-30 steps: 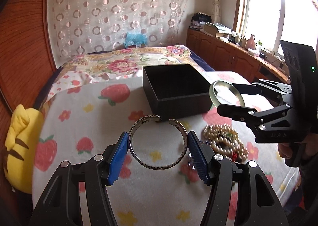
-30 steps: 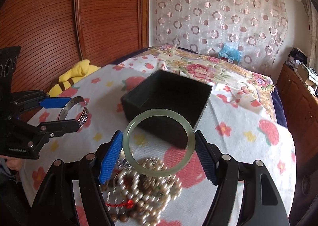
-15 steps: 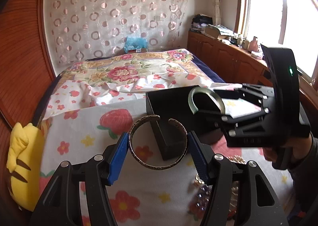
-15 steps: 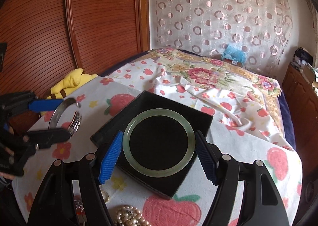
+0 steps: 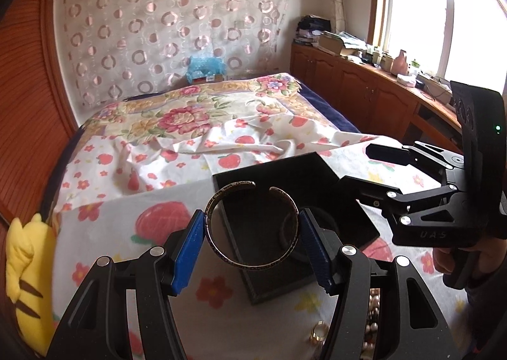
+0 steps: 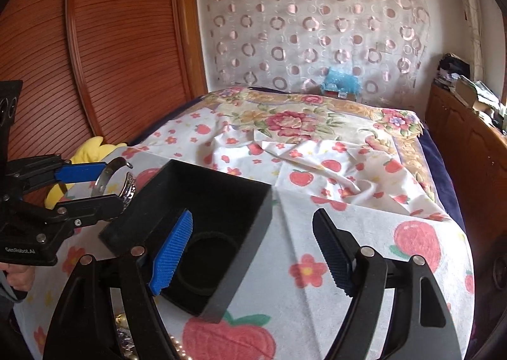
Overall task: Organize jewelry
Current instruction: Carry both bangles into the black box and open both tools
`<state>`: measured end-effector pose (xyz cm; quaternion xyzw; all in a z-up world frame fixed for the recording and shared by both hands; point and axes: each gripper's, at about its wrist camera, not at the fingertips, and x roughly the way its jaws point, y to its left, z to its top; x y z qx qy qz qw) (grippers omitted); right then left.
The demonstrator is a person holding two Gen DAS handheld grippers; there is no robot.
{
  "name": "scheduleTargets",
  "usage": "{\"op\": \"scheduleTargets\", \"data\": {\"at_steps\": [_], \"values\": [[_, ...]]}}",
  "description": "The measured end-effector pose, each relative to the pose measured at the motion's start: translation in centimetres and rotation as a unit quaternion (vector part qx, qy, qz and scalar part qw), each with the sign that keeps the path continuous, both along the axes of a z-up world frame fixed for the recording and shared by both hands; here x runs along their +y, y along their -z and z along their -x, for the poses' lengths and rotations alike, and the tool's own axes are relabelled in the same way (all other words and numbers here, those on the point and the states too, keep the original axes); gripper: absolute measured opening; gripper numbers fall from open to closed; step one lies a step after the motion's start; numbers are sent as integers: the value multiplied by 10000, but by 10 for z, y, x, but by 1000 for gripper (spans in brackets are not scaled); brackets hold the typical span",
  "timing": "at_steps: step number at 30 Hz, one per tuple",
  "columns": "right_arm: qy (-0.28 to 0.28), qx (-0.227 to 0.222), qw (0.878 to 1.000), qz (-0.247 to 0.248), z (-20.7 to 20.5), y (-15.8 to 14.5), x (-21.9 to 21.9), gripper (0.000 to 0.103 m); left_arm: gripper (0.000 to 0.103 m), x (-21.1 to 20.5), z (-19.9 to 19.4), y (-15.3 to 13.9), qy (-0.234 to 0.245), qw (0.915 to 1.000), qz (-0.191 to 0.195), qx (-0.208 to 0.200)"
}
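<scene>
My left gripper (image 5: 252, 241) is shut on an open silver cuff bracelet (image 5: 221, 252) and holds it above the near edge of the black box (image 5: 269, 170). It also shows at the left of the right wrist view (image 6: 118, 184), beside the box (image 6: 253, 223). My right gripper (image 6: 253, 249) is open and empty, its left finger over the box; in the left wrist view (image 5: 361, 170) it sits at the box's right side. A green jade bangle (image 6: 190, 280) lies dark on the box floor, and shows faintly in the left wrist view (image 5: 283, 227).
The box stands on a strawberry-print cloth (image 6: 348, 233). Pearl beads (image 5: 372, 322) and a gold ring (image 5: 318, 333) lie near the front edge. A yellow plush toy (image 5: 22, 280) sits at the left. Wooden cabinets (image 5: 364, 90) line the right wall.
My right gripper opened and let the jade bangle go into the box. My left gripper moved right with the cuff, to above the box.
</scene>
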<state>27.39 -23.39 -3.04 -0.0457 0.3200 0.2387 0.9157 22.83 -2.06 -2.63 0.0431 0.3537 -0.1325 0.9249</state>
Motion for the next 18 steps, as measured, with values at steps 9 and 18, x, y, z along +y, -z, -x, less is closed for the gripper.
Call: {"op": "scheduleTargets", "data": {"at_steps": [9, 18], "values": [[232, -53, 9997, 45, -5, 2, -9, 80, 59, -5, -12, 7, 29, 10000, 43, 48], [217, -282, 9993, 89, 6, -18, -5, 80, 63, -2, 15, 0, 9, 10000, 38, -28]]}}
